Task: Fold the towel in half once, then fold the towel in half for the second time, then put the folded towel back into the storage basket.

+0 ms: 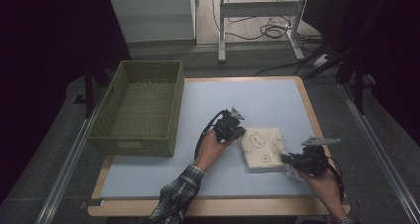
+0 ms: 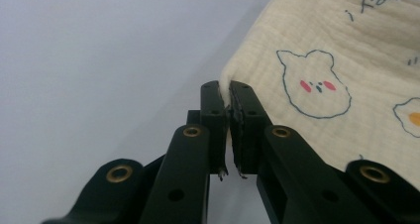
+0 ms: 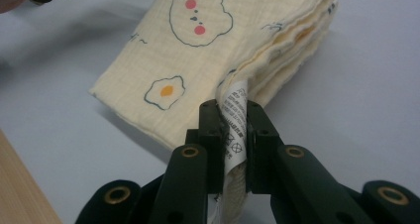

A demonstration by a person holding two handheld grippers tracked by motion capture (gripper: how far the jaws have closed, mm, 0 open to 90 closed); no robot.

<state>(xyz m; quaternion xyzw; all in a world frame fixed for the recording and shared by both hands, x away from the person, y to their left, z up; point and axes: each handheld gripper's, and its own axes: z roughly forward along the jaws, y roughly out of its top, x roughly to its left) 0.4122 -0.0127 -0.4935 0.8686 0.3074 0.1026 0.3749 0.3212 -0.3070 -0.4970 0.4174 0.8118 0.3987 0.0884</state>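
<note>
1. Both my hand-held grippers clamp the folded cream cloth printed with bears and eggs: left hand-held gripper on its corner, right hand-held gripper on its white care label.
2. It lies on the pale blue surface, right of the green woven basket.

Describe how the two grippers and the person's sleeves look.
Both the left gripper and the right gripper are black, with two flat jaws on arms fixed by brass-coloured rivets. Each carries a grey three-cornered plate on top and trails a black cable. The left sleeve is a dark plaid check; only a cuff edge shows at the right.
</note>
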